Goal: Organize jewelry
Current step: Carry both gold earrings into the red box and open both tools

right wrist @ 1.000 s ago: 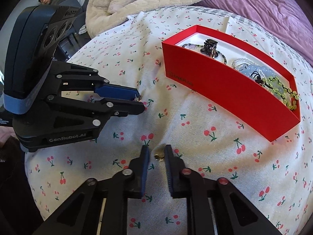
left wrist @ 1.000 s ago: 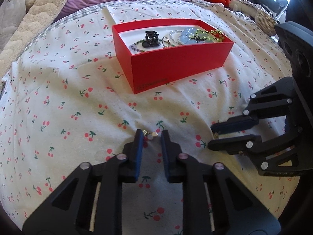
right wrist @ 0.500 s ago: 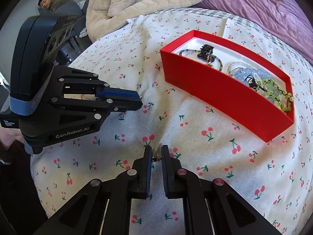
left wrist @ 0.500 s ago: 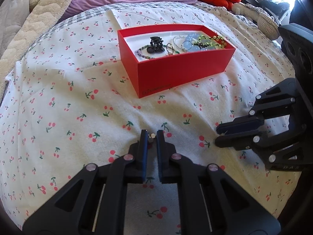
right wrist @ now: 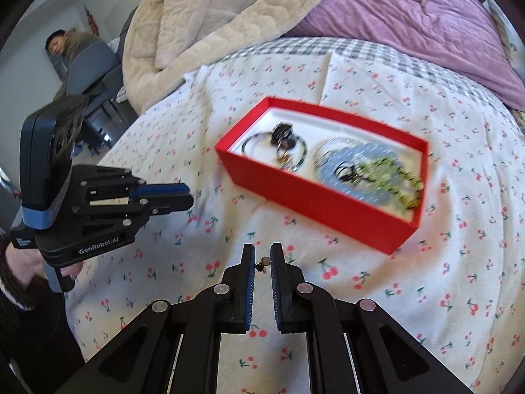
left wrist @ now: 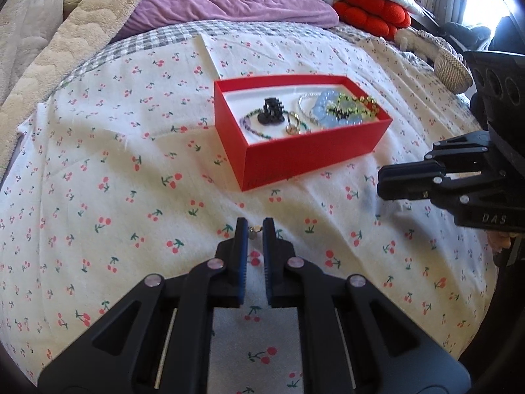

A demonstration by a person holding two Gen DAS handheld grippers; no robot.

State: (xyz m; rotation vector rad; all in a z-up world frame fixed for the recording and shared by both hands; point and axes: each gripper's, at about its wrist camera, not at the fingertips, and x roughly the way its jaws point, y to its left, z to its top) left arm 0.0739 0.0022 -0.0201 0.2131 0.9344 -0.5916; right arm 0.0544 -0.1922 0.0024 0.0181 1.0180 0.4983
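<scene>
A red box [left wrist: 311, 154] sits on a white sheet [left wrist: 131, 197] patterned with red cherries.

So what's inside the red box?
The red box holds a black hair claw, a dark beaded bracelet, gold rings, a clear bead loop, a blue piece and green beads. Anything underneath is covered.
</scene>
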